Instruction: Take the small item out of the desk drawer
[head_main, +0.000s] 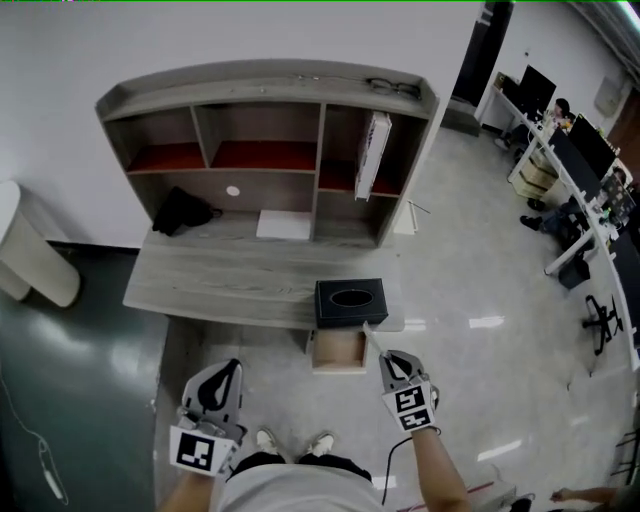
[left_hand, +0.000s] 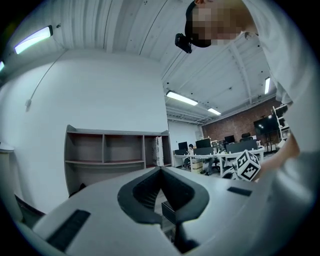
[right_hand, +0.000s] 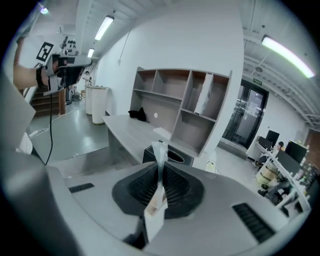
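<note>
A small thin white packet (right_hand: 158, 192) stands upright between the pads of my right gripper (right_hand: 160, 167), which is shut on it. In the head view the right gripper (head_main: 387, 358) hovers just right of the open wooden drawer (head_main: 338, 352), and the packet (head_main: 373, 340) sticks out from its tip over the drawer's right edge. The drawer hangs under the grey desk (head_main: 230, 275), below a black tissue box (head_main: 351, 301). My left gripper (head_main: 231, 367) is held low on the left near my body, its jaws together and empty (left_hand: 161, 170).
A hutch (head_main: 270, 150) on the desk holds a black cloth (head_main: 183, 210), a white sheet (head_main: 284, 224) and an upright white book (head_main: 372, 155); glasses (head_main: 393, 87) lie on top. A white bin (head_main: 25, 250) stands left. Office desks with seated people (head_main: 575, 170) fill the right.
</note>
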